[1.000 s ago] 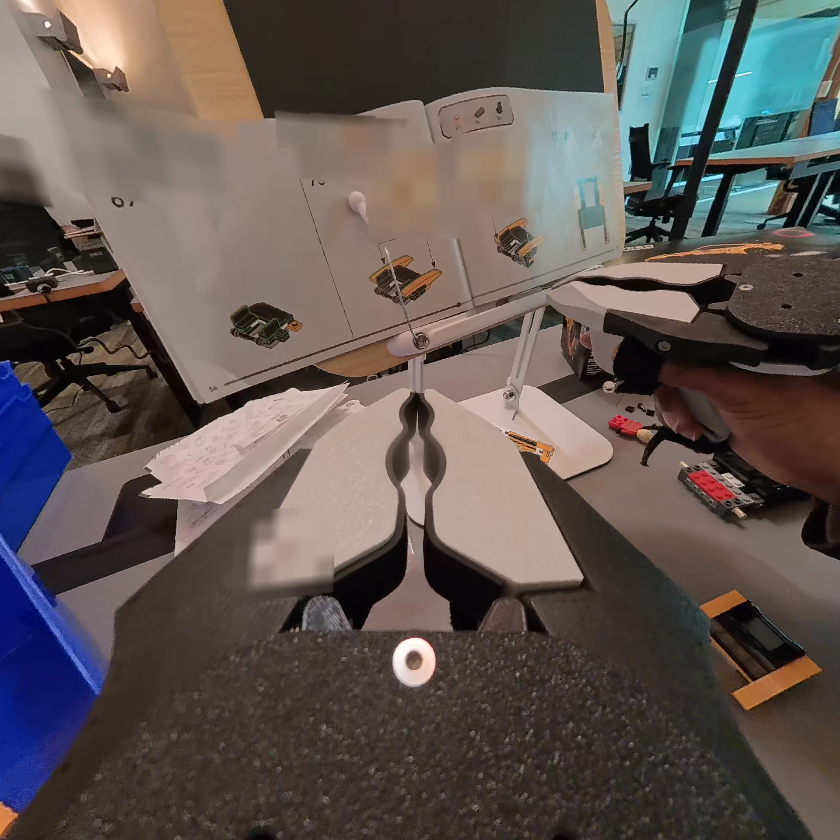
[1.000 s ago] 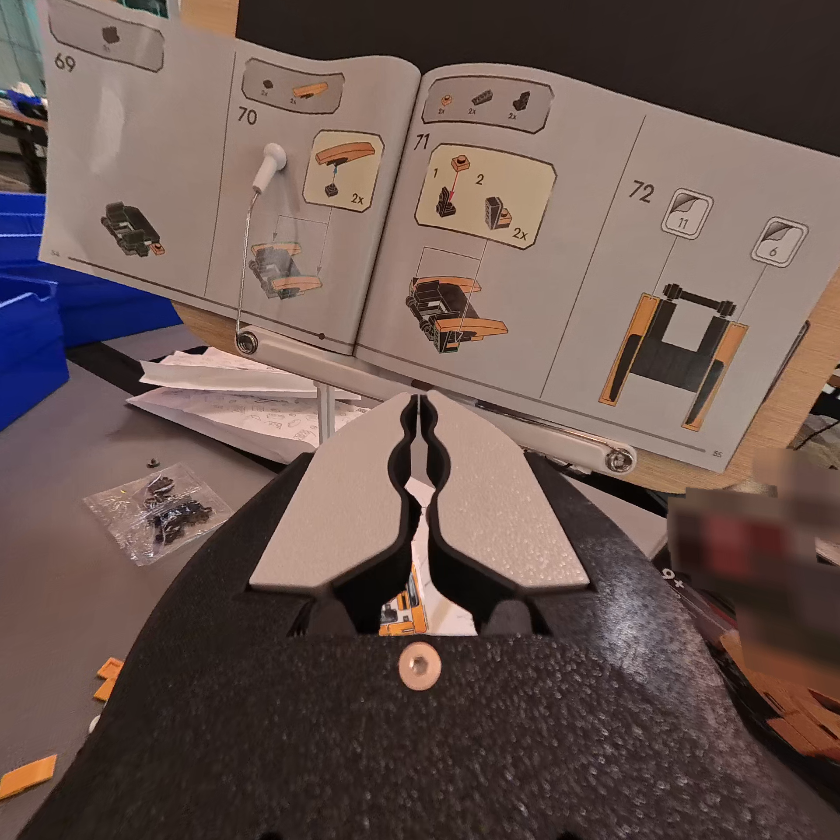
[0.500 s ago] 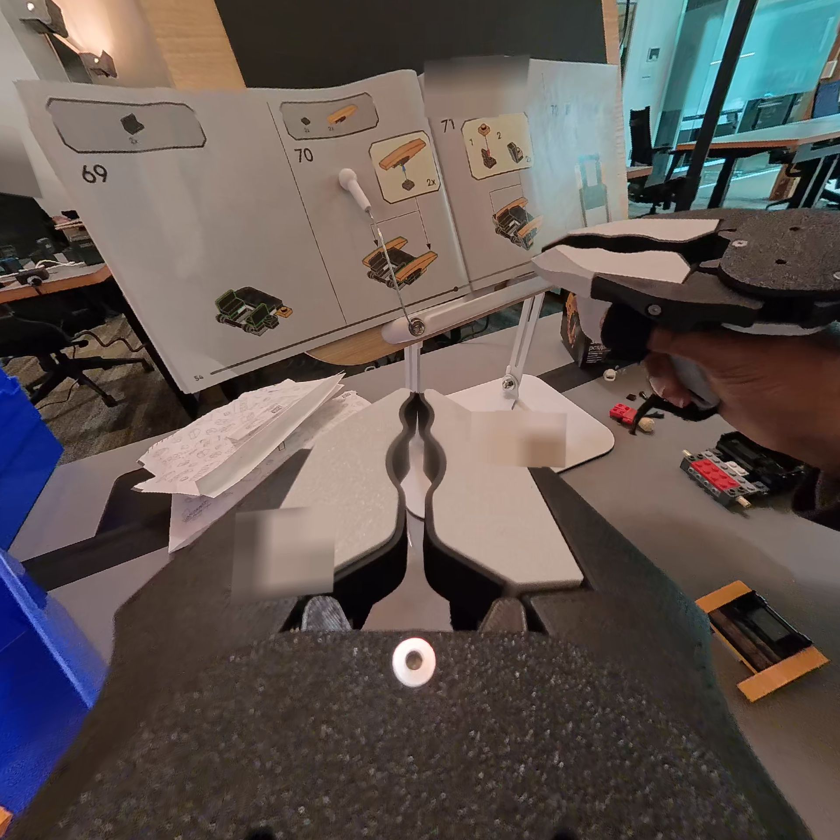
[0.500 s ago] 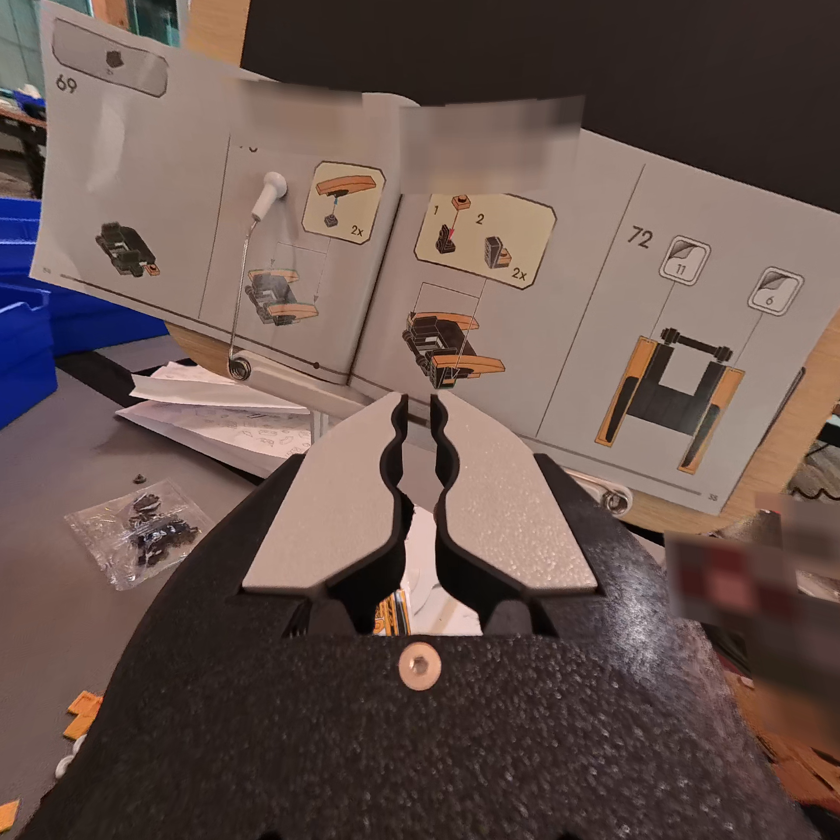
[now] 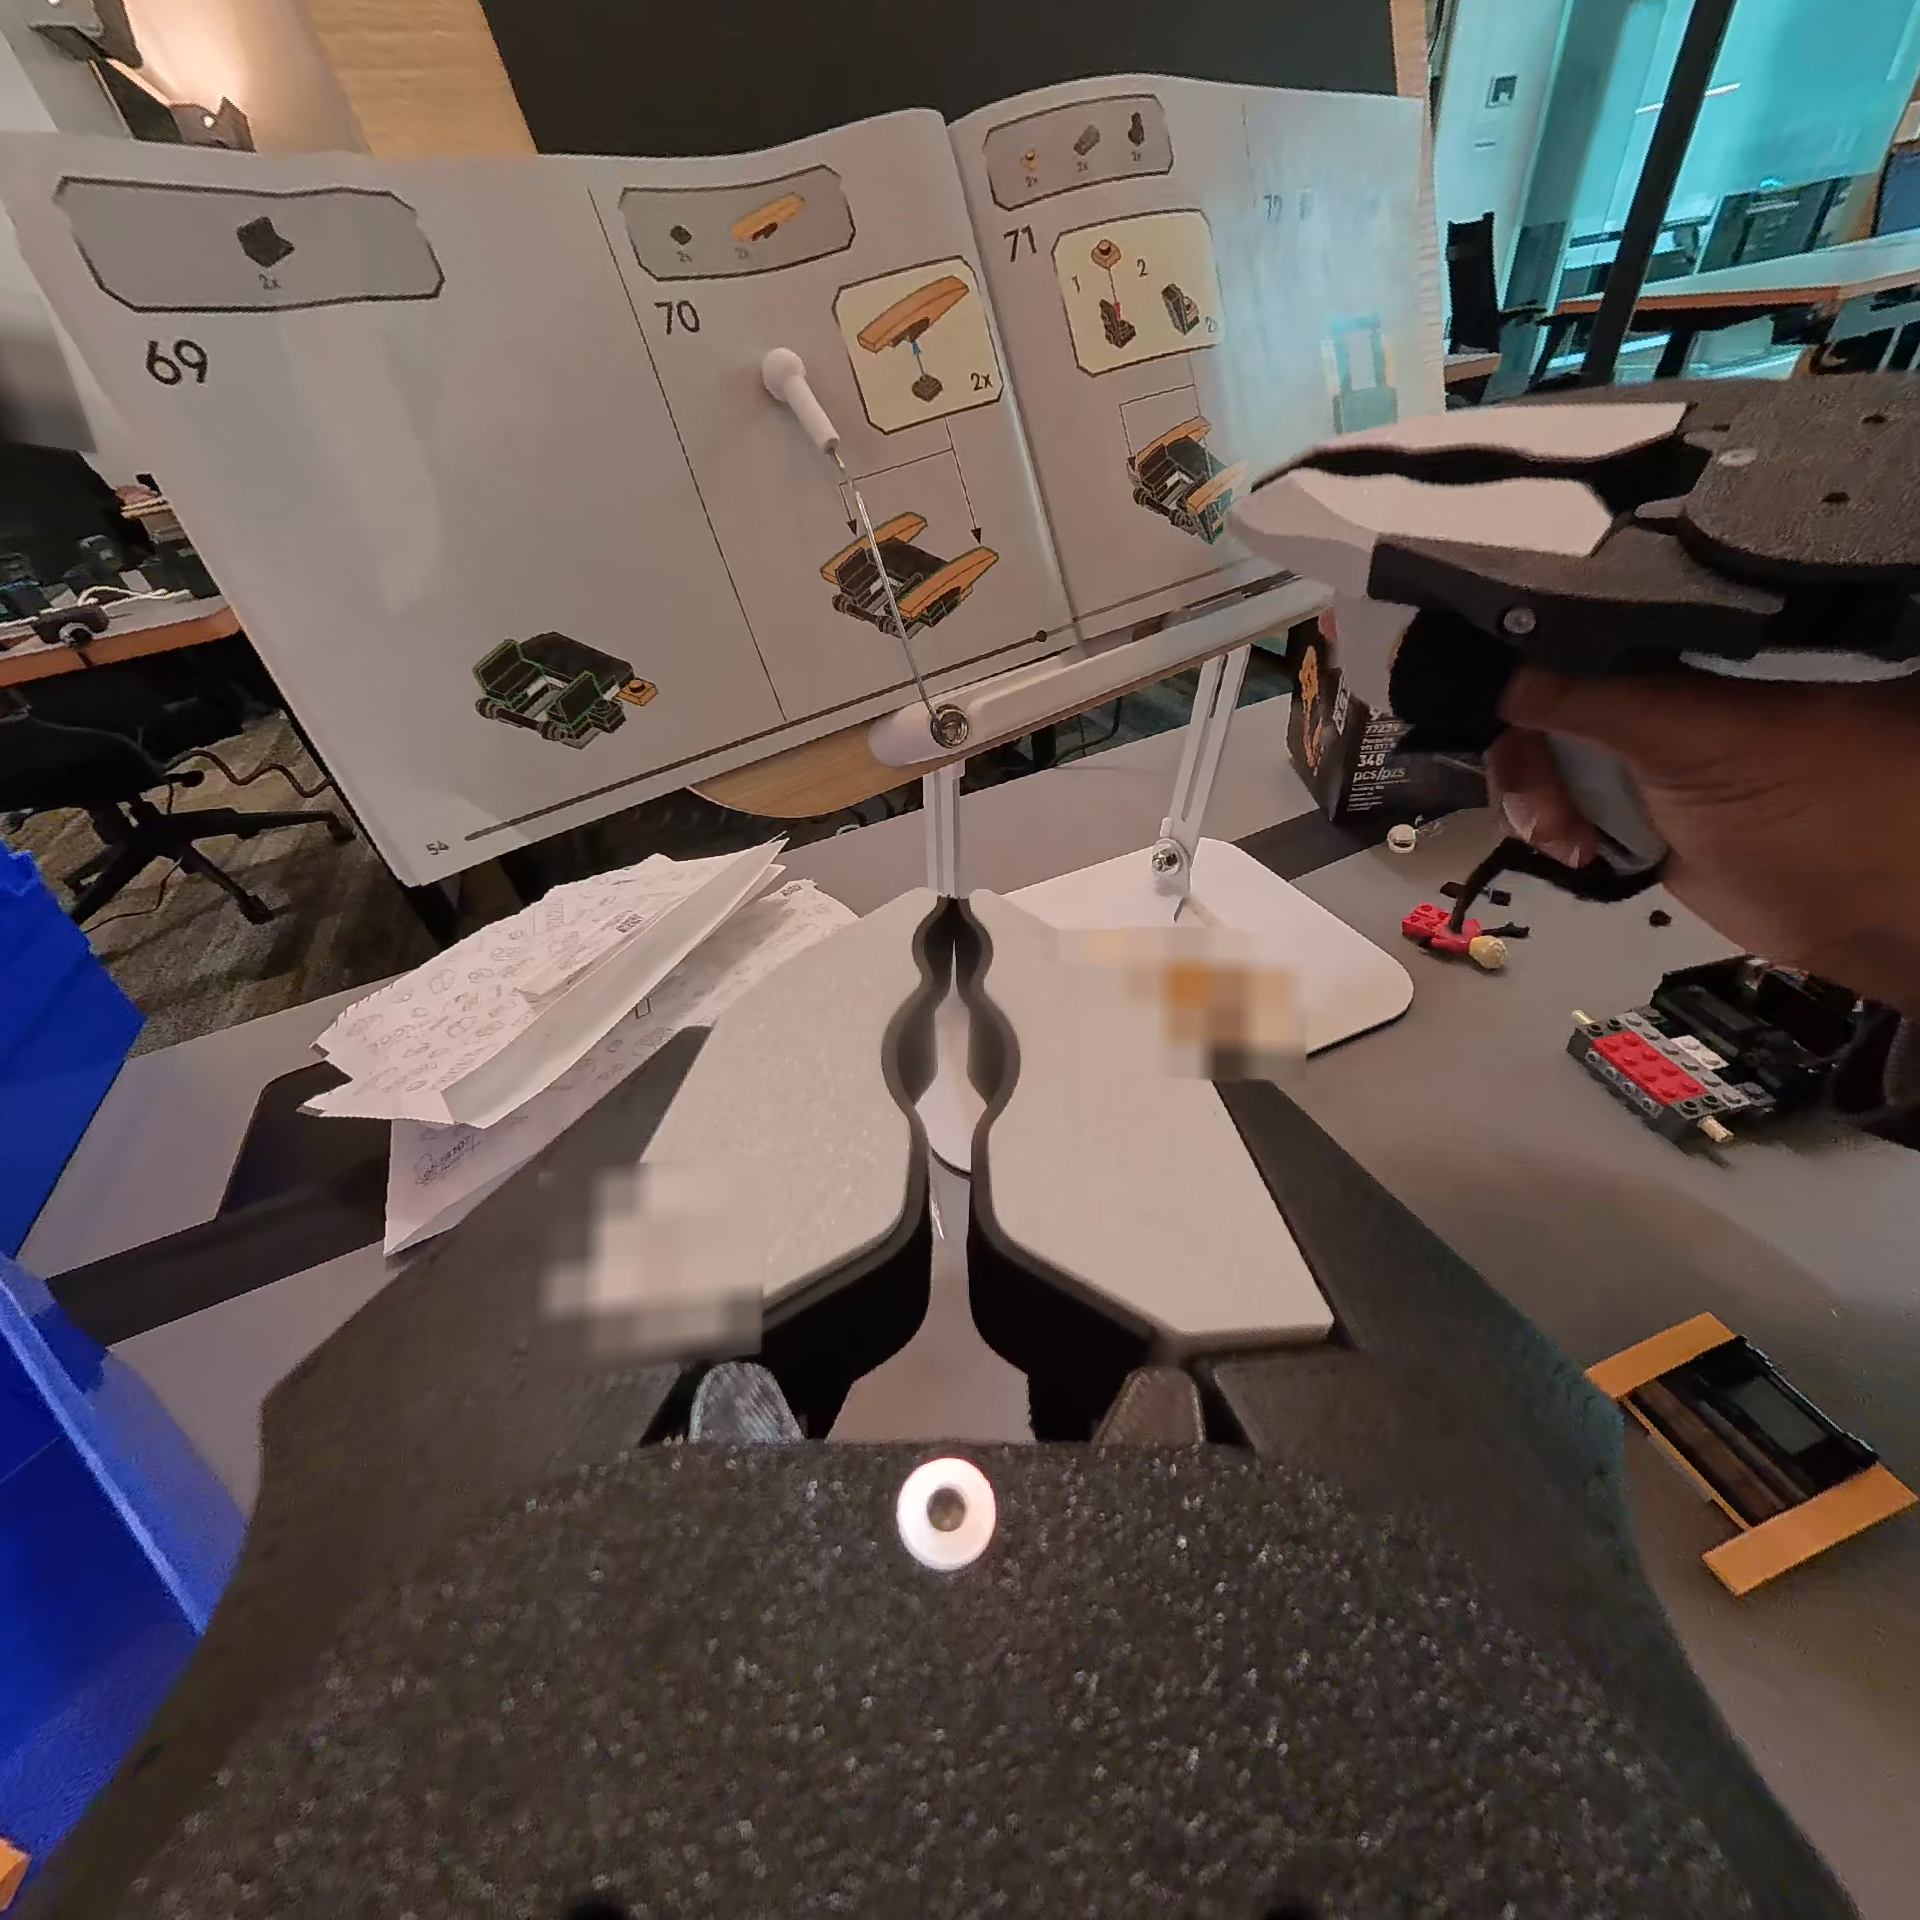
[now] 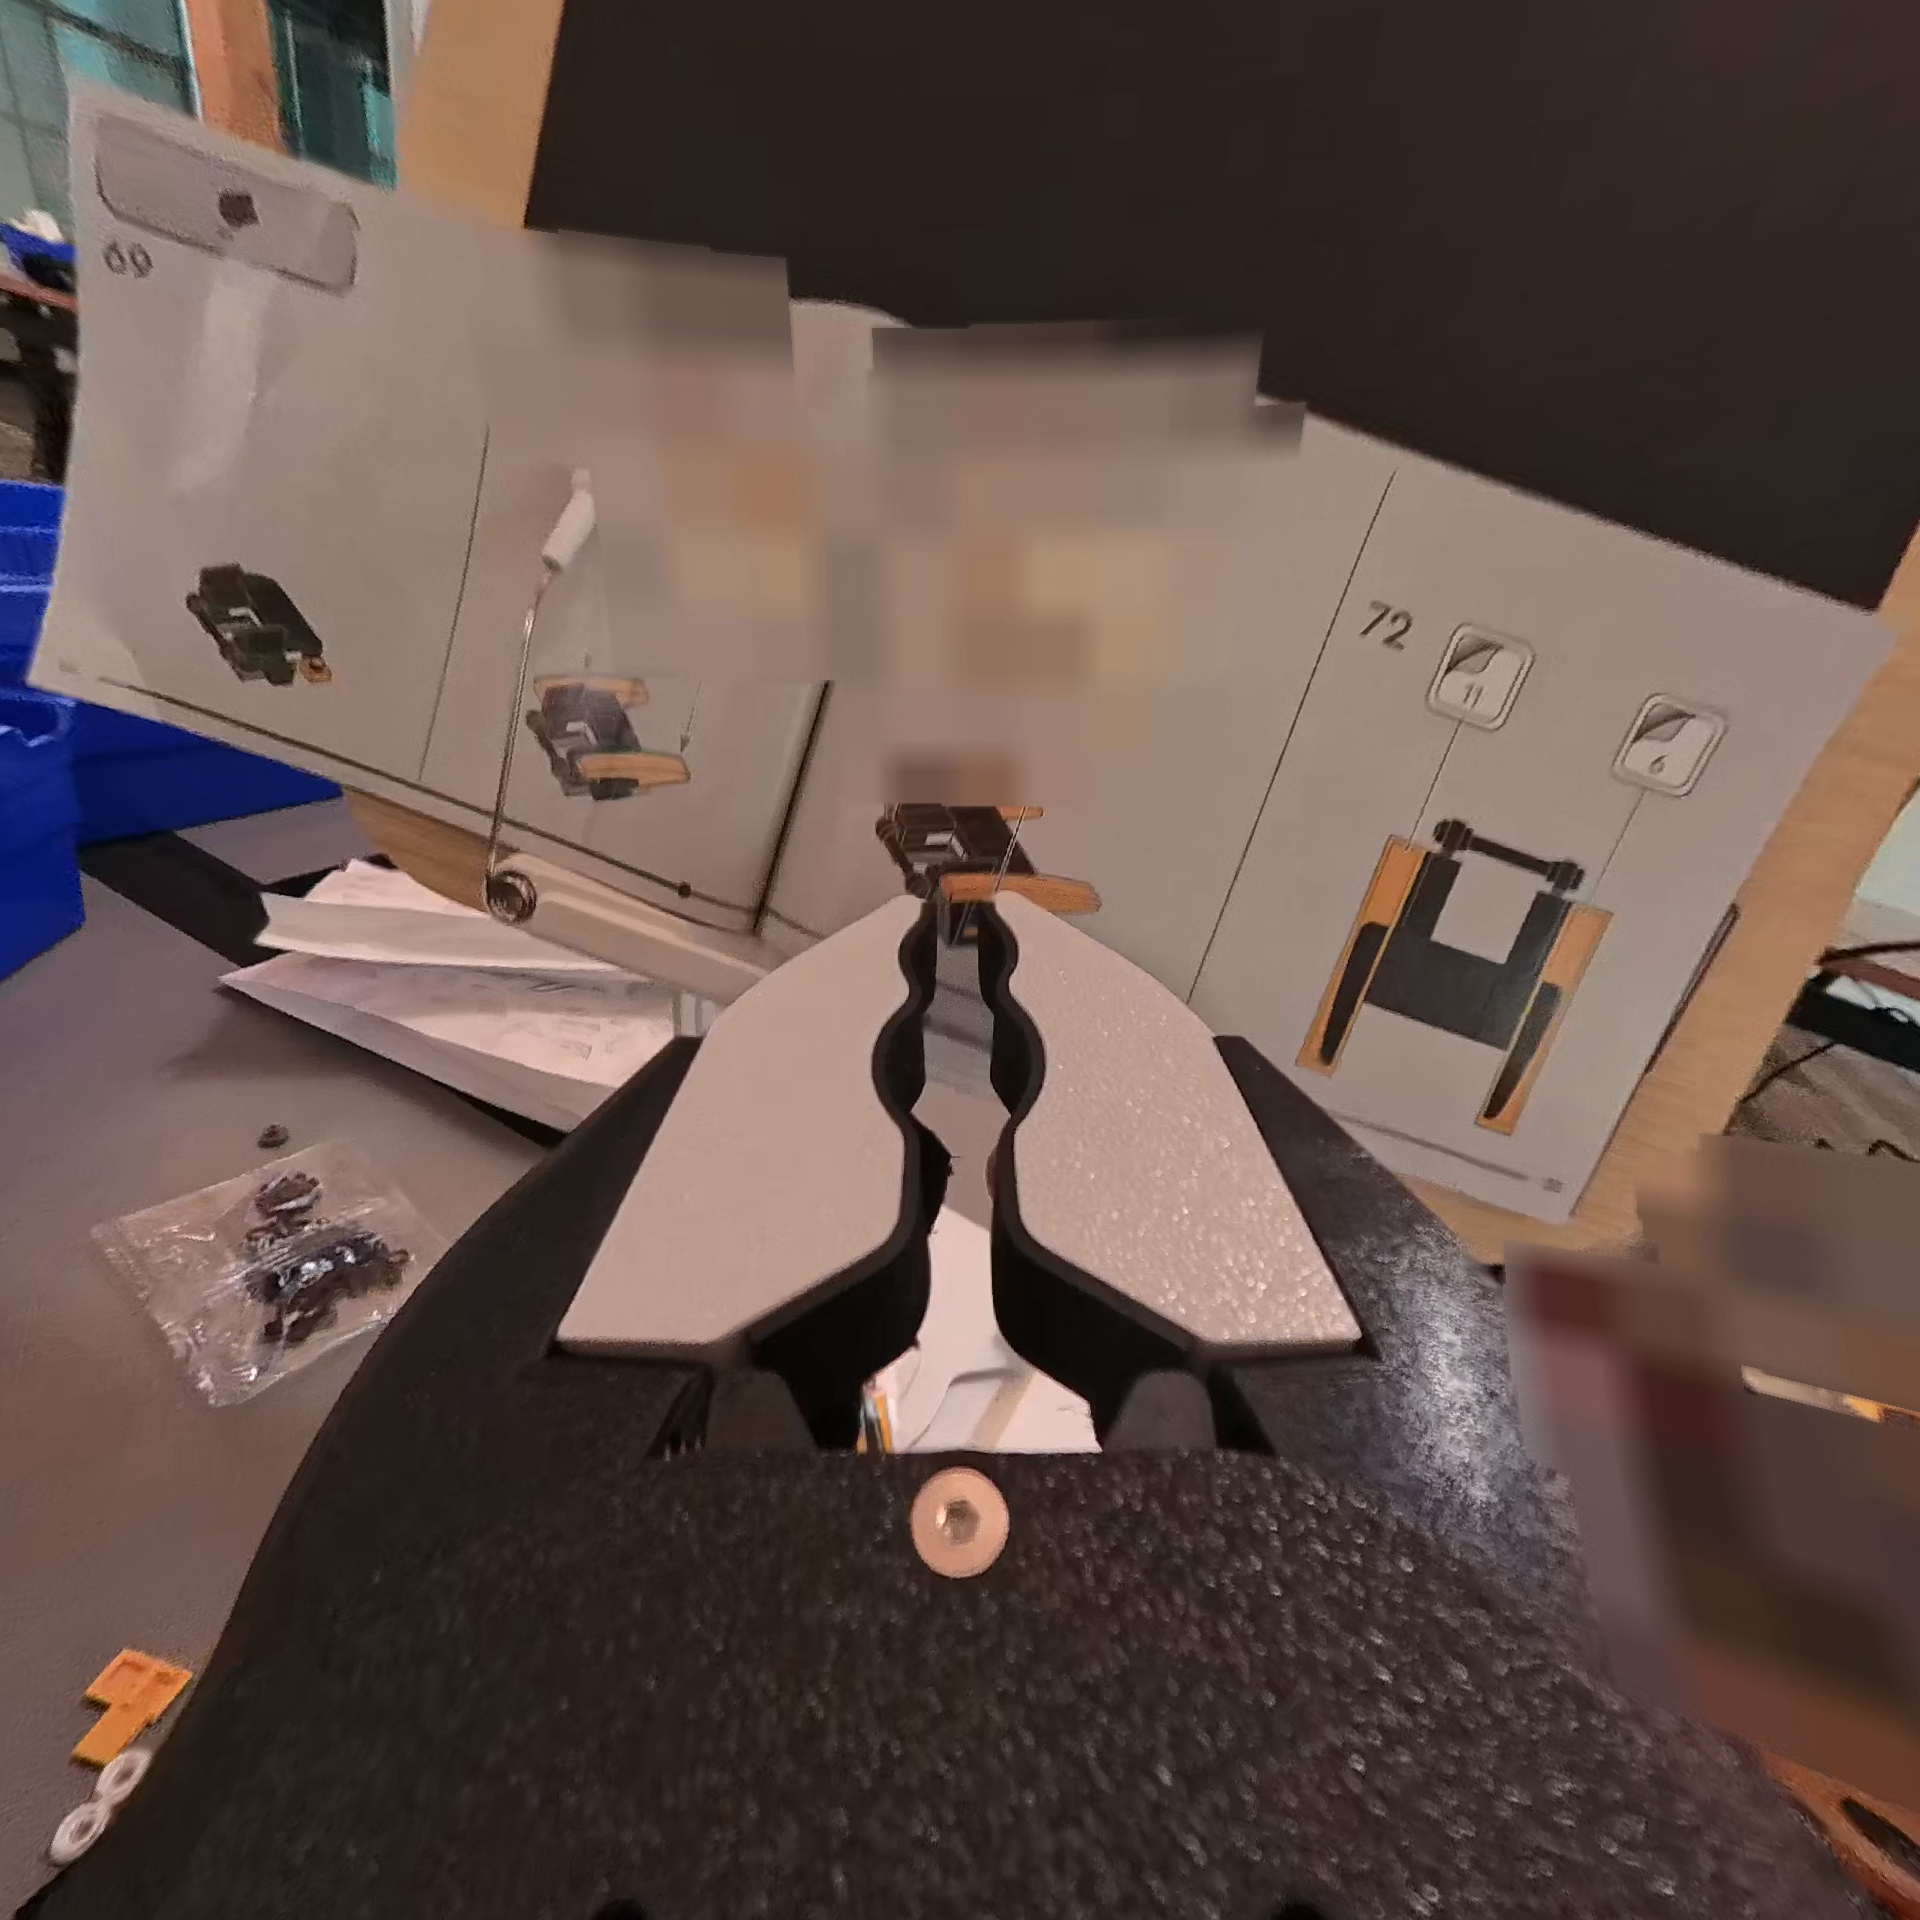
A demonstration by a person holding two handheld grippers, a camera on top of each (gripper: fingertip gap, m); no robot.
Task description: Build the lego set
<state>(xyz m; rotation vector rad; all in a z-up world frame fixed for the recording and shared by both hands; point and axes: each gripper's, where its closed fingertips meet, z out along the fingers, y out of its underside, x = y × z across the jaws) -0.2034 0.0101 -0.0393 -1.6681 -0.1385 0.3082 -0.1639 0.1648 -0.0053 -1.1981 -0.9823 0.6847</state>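
Note:
The open instruction booklet [image 5: 623, 468] rests on a white stand [image 5: 1247, 935]; it also shows in the right wrist view [image 6: 1455, 831]. My left gripper [image 5: 951, 914] is shut and empty, held above the table in front of the stand. My right gripper [image 6: 964, 912] is slightly open at the booklet's lower middle, with the stand's thin page-holder wire [image 6: 1000, 862] between its tips; contact is unclear. It also shows in the left wrist view [image 5: 1278, 509], held by a hand. A partly built black and red Lego assembly [image 5: 1662, 1060] lies at the right.
Folded white paper bags [image 5: 561, 977] lie left of the stand. A clear bag of small black parts [image 6: 270, 1257], orange pieces [image 6: 125, 1704] and white rings [image 6: 94, 1808] lie at the left. Blue bins [image 5: 62, 1455] stand far left. An orange and black piece [image 5: 1756, 1444] and the Lego box [image 5: 1361, 748] are at the right. Across from one pair of fingers to the other is roughly 15 cm.
My right gripper went from shut to slightly open and moved forward to the booklet's lower edge, around the page-holder wire. The left gripper stayed shut and shifted only a little.

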